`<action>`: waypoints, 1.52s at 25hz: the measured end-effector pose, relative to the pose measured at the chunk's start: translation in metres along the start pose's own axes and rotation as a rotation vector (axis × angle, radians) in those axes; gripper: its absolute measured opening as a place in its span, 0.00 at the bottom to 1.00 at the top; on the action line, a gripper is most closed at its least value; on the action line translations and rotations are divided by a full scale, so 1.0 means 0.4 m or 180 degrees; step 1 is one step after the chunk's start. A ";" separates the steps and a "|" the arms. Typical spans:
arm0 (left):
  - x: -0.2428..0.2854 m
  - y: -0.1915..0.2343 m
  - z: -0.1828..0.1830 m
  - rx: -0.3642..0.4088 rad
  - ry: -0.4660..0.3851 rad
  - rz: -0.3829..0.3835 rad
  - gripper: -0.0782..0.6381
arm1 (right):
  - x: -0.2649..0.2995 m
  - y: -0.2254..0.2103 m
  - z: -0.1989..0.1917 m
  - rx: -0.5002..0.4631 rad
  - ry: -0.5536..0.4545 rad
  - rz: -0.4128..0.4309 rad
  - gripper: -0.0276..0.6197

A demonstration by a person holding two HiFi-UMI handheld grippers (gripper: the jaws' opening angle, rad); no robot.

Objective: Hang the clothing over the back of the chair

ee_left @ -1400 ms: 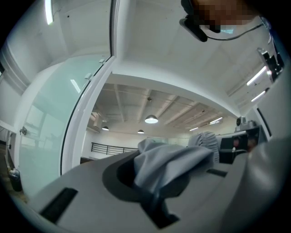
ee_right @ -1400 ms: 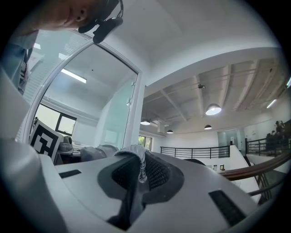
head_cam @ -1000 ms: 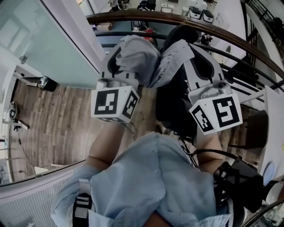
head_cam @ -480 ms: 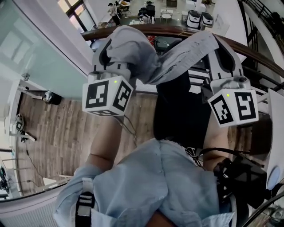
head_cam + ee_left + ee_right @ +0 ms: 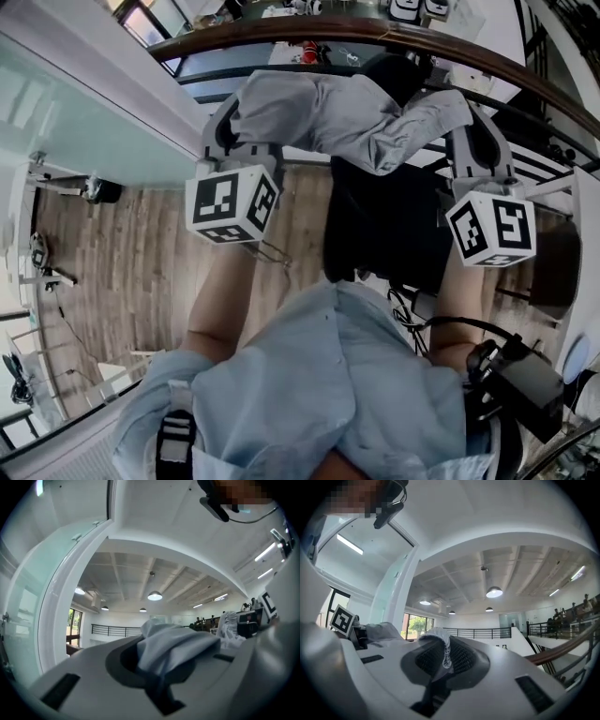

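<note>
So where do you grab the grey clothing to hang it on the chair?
Pinch one edge at two spots, far apart, coming from the person's side of the chair. The left gripper and right gripper hold the grey clothing that way: it spreads wide between them above the chair's back, so it should drape straight over.

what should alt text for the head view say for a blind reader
A person, seen from above, holds a grey garment stretched between the left gripper and right gripper, each shut on one end, over the top of a black chair back. Wood floor and a glass wall lie to the left.
</note>
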State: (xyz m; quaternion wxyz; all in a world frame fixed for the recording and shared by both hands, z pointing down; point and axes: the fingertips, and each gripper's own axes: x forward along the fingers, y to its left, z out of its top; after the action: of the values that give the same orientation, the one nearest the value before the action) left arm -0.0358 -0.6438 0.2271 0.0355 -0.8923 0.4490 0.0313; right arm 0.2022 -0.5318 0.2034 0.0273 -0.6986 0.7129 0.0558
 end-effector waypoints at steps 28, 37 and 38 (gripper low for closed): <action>-0.253 -0.172 -0.384 -0.0220 0.0919 -0.0816 0.48 | -0.212 0.191 -0.394 0.0471 0.1050 0.0240 0.41; -0.393 -0.225 -0.225 -0.0343 0.0365 -0.0767 0.45 | -0.348 0.274 -0.273 0.0336 0.0655 0.0218 0.37; -0.403 -0.240 -0.203 -0.0342 0.0292 -0.0764 0.42 | -0.357 0.284 -0.248 0.0287 0.0572 0.0241 0.34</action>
State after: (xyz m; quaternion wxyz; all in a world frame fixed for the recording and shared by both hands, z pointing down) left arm -0.0526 -0.4655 0.3253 -0.0294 -0.9407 0.3378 0.0100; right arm 0.0959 -0.3997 0.3232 -0.0075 -0.6714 0.7401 -0.0383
